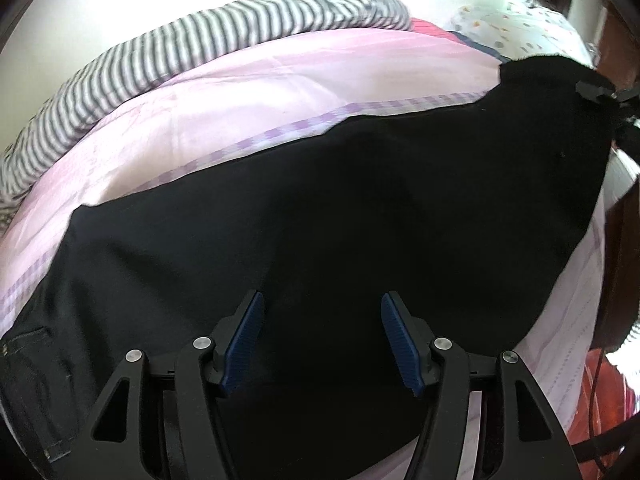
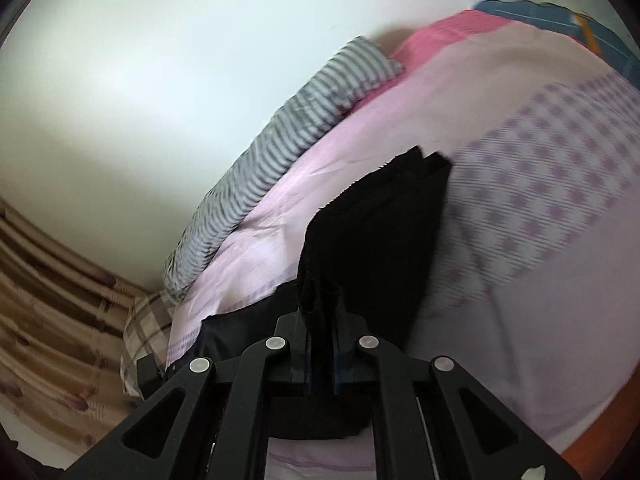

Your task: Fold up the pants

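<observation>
Black pants lie spread across a pink bedsheet; a back pocket shows at the lower left. My left gripper is open and empty, its blue pads hovering over the dark cloth. In the left wrist view my right gripper pinches the far leg end at the upper right. In the right wrist view my right gripper is shut on the black pants, holding the leg hem lifted above the sheet.
A grey-striped blanket lies along the wall side of the bed, also in the right wrist view. A dotted pillow sits at the head. A plaid pillow and curtain are at the left.
</observation>
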### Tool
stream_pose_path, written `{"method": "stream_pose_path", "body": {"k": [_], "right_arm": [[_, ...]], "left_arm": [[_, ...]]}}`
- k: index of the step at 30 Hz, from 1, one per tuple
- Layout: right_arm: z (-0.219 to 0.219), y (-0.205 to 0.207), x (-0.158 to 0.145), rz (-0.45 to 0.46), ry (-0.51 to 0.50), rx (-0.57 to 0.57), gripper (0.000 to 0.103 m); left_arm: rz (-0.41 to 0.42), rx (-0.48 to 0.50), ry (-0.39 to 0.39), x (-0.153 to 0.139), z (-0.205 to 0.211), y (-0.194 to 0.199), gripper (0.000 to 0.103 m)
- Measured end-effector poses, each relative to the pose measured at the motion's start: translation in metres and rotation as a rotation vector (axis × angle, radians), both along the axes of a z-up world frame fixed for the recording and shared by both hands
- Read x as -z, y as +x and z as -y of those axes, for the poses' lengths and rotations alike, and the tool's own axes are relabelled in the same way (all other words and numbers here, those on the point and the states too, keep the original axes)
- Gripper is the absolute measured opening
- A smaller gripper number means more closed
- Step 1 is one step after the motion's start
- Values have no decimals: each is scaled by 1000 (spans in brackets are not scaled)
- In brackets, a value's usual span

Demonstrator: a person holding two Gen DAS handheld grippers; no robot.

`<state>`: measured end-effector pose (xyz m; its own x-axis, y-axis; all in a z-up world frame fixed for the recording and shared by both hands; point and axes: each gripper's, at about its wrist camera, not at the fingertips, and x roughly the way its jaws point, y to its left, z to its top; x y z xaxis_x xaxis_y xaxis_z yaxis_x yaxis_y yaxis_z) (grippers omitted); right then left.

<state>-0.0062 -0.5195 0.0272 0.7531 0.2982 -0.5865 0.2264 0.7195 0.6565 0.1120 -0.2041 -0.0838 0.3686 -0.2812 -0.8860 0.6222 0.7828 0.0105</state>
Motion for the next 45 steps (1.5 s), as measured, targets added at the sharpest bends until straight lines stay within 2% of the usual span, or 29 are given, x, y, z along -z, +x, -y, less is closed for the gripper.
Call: {"method": "stream_pose_path", "body": {"k": [5,7,13,20,24,29,35,39,45], "right_arm": [[-35,37,-7,-5,-16,-86,8],[-55,56,-8,-7,-23,-131,8],[-112,97,-2,-29,-37,-248,8],[-184,126,25,-72,-7,-407,8],[-233,134,47,-124,-45,-520,8],[-279,129,75,-184,-81,-622,9],[-309,118,92,-235,-208,-711,10],[-316,108,95,-228,-259,-743,12],[-332,93,90,-202,-354,-801,18]], "left_arm": [[-9,-52,1,-9,-28,8,64],[-12,-82,-6,-13,-42,12,69],[-36,-163,-29,-24,-89,23,72],[-84,-273,-107,-44,-160,41,73],[-89,-311,-130,-50,-192,47,73],[-140,-329,-163,-43,-204,48,73],[-209,-307,-209,-33,-194,51,73],[-249,-288,-251,-30,-185,52,73],[-263,-284,-257,-27,-177,58,73]]}}
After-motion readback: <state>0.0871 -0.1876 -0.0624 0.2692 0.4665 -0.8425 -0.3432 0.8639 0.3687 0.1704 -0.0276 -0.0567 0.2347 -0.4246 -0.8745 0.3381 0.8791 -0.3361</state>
